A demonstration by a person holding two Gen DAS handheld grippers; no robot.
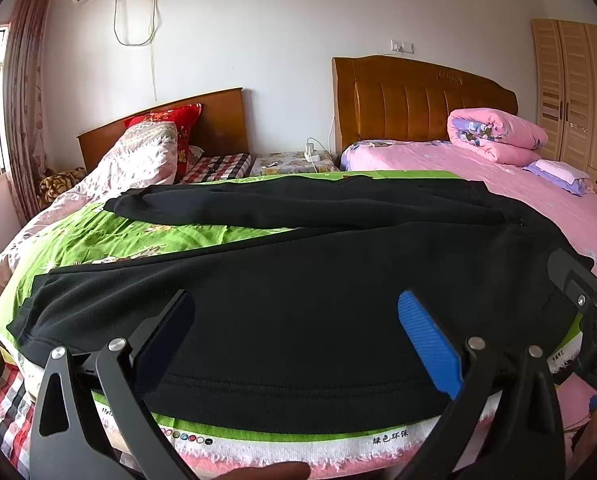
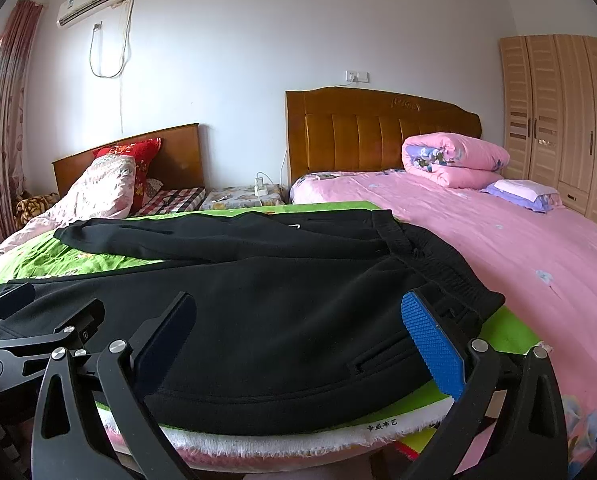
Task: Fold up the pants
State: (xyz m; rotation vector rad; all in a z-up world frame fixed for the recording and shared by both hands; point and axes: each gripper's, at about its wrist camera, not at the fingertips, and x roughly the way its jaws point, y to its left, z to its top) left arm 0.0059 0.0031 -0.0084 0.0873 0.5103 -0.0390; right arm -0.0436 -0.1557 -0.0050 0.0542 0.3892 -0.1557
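Observation:
Black pants (image 1: 298, 264) lie flat on a green cloth (image 1: 138, 236) on the bed, legs spread in a V toward the left and the waistband (image 2: 438, 268) at the right. My left gripper (image 1: 298, 324) hovers open over the near leg, close to the pants' near edge. My right gripper (image 2: 298, 332) stands open over the hip and pocket area, its blue pad (image 2: 430, 340) beside the waistband. Neither holds cloth. The far leg (image 1: 258, 204) lies straight along the back of the green cloth.
Under the green cloth is a pink-sheeted bed (image 2: 518, 248) with a rolled pink quilt (image 2: 454, 158) and a pillow (image 2: 522, 194) at its head. A second bed with a patterned quilt (image 1: 138, 156) stands left. A wardrobe (image 2: 562, 120) is at the right.

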